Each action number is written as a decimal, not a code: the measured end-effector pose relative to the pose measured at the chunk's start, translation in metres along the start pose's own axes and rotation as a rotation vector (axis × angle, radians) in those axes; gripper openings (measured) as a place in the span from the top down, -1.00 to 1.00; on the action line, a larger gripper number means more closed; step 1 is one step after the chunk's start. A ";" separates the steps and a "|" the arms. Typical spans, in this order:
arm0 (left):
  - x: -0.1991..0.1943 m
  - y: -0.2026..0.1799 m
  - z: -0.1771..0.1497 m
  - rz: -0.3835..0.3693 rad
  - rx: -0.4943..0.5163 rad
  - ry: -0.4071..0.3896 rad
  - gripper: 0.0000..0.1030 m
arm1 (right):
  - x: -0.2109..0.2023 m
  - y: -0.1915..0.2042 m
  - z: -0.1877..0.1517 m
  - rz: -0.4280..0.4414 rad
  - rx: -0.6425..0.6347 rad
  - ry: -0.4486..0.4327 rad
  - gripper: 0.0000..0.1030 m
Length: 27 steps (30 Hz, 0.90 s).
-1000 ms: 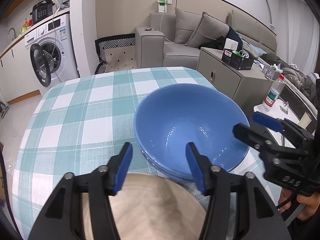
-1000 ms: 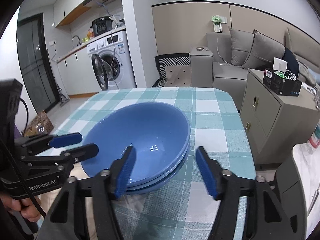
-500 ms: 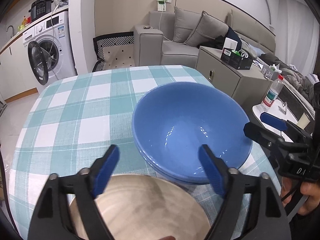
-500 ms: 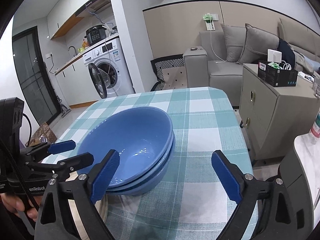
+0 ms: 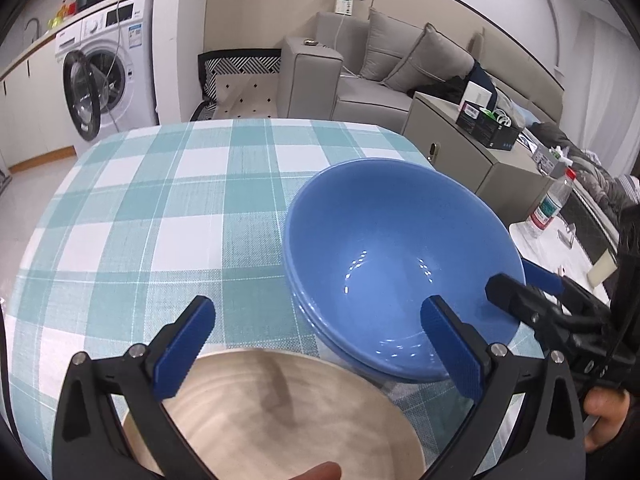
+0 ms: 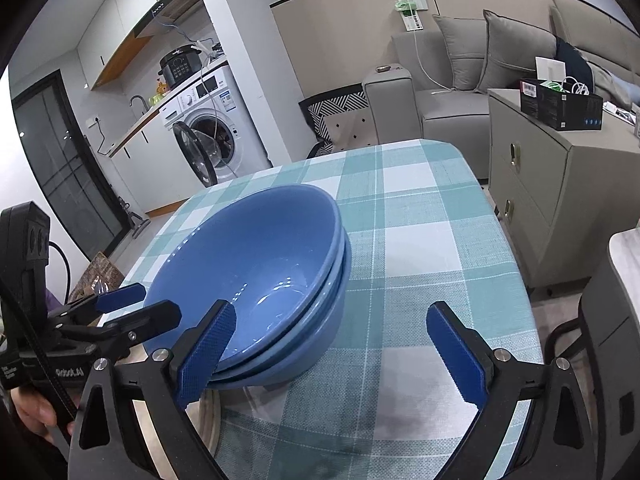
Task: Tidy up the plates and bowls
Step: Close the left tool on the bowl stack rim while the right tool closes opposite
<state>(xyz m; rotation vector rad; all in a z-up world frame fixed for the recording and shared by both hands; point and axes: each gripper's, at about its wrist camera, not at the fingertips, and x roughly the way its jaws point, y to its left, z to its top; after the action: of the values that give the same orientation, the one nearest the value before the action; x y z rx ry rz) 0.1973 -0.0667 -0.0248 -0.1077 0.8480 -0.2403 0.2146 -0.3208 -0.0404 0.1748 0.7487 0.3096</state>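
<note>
Nested blue bowls (image 5: 400, 256) (image 6: 260, 272) stand on the teal checked tablecloth (image 5: 160, 200) (image 6: 420, 220). A beige plate (image 5: 272, 412) lies just in front of them, and only a sliver of the plate (image 6: 210, 416) shows in the right wrist view. My left gripper (image 5: 320, 328) (image 6: 140, 304) hovers over the plate's far edge with its jaws opening. Its right finger overlaps the bowls' near rim, and no pad presses on anything. My right gripper (image 6: 330, 328) (image 5: 524, 284) is at the bowls' right side, jaws also opening. Its left pad is near the stack's wall and nothing is gripped.
A washing machine (image 5: 104, 80) with its door open stands beyond the table's far left. A grey sofa (image 5: 380, 76) and a cabinet (image 6: 560, 184) are behind and to the right. A water bottle (image 5: 548, 208) stands on a side surface. A chair (image 6: 608, 340) is close on the right.
Both grippers' jaws have spread much wider. The right gripper has rolled and dipped slightly beside the stack. The bowls and plate have stayed put.
</note>
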 end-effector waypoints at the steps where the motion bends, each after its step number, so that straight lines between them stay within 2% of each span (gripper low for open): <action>1: 0.001 0.001 0.000 0.000 -0.006 0.003 -1.00 | 0.000 0.001 0.000 0.002 0.000 0.000 -0.90; 10: 0.012 0.002 -0.001 0.019 -0.030 0.013 -1.00 | 0.010 0.000 -0.001 0.052 0.028 0.015 -0.90; 15: 0.018 0.003 0.001 -0.009 -0.047 0.033 -0.96 | 0.014 -0.010 -0.002 0.087 0.078 0.022 -0.90; 17: 0.019 0.004 0.001 -0.021 -0.054 0.036 -0.96 | 0.016 -0.013 -0.002 0.108 0.099 0.025 -0.82; 21: 0.020 0.006 0.001 -0.061 -0.067 0.050 -0.69 | 0.018 -0.013 -0.001 0.142 0.105 0.027 -0.67; 25: 0.018 0.002 -0.001 -0.077 -0.058 0.044 -0.42 | 0.016 -0.007 -0.001 0.185 0.087 0.027 -0.35; 27: 0.017 -0.001 -0.001 -0.080 -0.040 0.041 -0.27 | 0.014 -0.003 -0.001 0.180 0.068 0.018 -0.27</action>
<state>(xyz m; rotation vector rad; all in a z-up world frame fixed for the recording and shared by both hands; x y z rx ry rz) 0.2069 -0.0724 -0.0377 -0.1749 0.8906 -0.3011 0.2240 -0.3185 -0.0506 0.3045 0.7636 0.4572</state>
